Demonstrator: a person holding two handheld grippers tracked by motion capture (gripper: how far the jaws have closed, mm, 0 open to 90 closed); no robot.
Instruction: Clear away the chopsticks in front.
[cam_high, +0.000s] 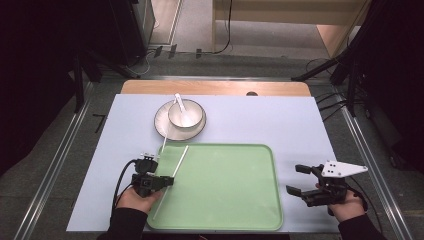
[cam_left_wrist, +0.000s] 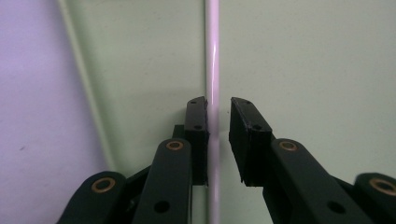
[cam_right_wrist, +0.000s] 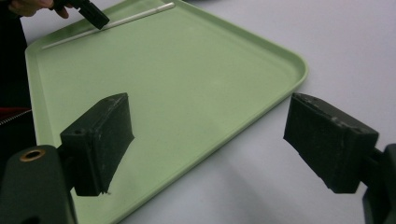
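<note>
2 grippers were in my hands. My left gripper (cam_left_wrist: 218, 116) stood slightly apart around a white chopstick (cam_left_wrist: 213, 60): 1 pad touched it, the other left a gap. That chopstick lay on the green tray (cam_high: 225, 200), near its left rim. My right gripper (cam_right_wrist: 205, 144) hung wide apart, holding nothing, over the tray's right edge. I read no writing.

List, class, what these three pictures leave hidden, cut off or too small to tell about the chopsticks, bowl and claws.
- Chopstick, left gripper view: both ends run past the frame edges.
- Second chopstick, high view: its lower part is hidden by the left claw.
- Bowl, high view: too small to tell whether it holds anything besides the spoon.
- Tray, right gripper view: near corner covered by the right claw.
</note>
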